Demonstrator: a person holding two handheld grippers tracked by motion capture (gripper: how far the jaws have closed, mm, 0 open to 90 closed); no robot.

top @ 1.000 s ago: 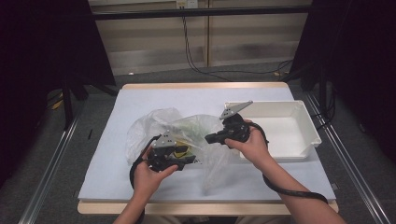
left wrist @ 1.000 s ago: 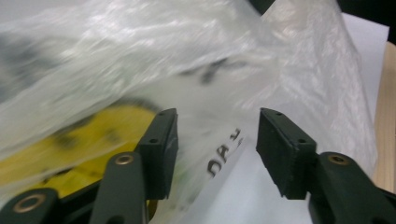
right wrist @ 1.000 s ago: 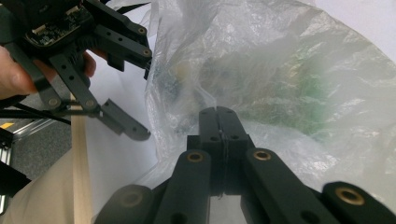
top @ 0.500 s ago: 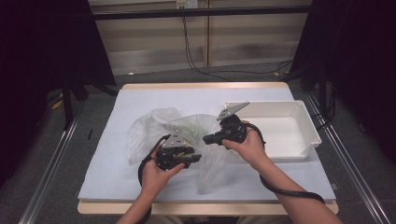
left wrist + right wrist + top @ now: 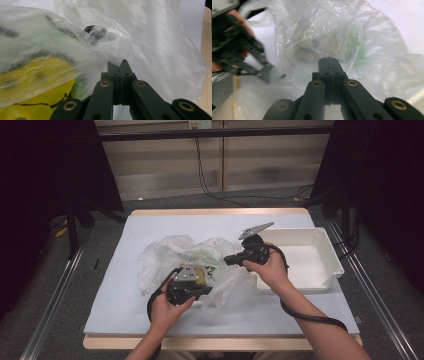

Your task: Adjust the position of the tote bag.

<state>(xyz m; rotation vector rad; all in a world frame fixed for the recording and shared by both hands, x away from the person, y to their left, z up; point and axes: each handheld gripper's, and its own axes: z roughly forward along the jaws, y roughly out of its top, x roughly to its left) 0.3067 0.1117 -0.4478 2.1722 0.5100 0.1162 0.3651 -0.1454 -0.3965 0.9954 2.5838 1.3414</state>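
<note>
Clear plastic bag [image 5: 200, 265] lies crumpled near the middle of the table [image 5: 115, 315], on the pale blue-white cover, just left of the white tray [image 5: 320, 265]; through the film a yellow item with black lines [image 5: 32, 82] and something green [image 5: 354, 37] show inside, what they are I cannot tell; left gripper [image 5: 207, 290] sits at the bag's near side, held in the left hand [image 5: 167, 307], its grey plate facing up; in the left gripper view its jaws have just been closing and now stand pressed together, with a fold of the bag's film pinched at the tips [image 5: 120, 65]; the yellow item lies just left of those jaws behind the film; right gripper [image 5: 227, 260] is held in the right hand [image 5: 272, 270] over the tray's left edge, pointing left into the bag's right side; in the right gripper view its jaws stand together as well, the tips [image 5: 328, 60] nipping a gather of the film, the bag billowing up beyond them; that same view catches the left gripper [image 5: 268, 75] blurred at far left, low against the bag; the two grippers hold the bag at separate spots, near each other but apart; tray sits at the table's right side; black cable [image 5: 312, 317] trails from the right gripper under the forearm.
</note>
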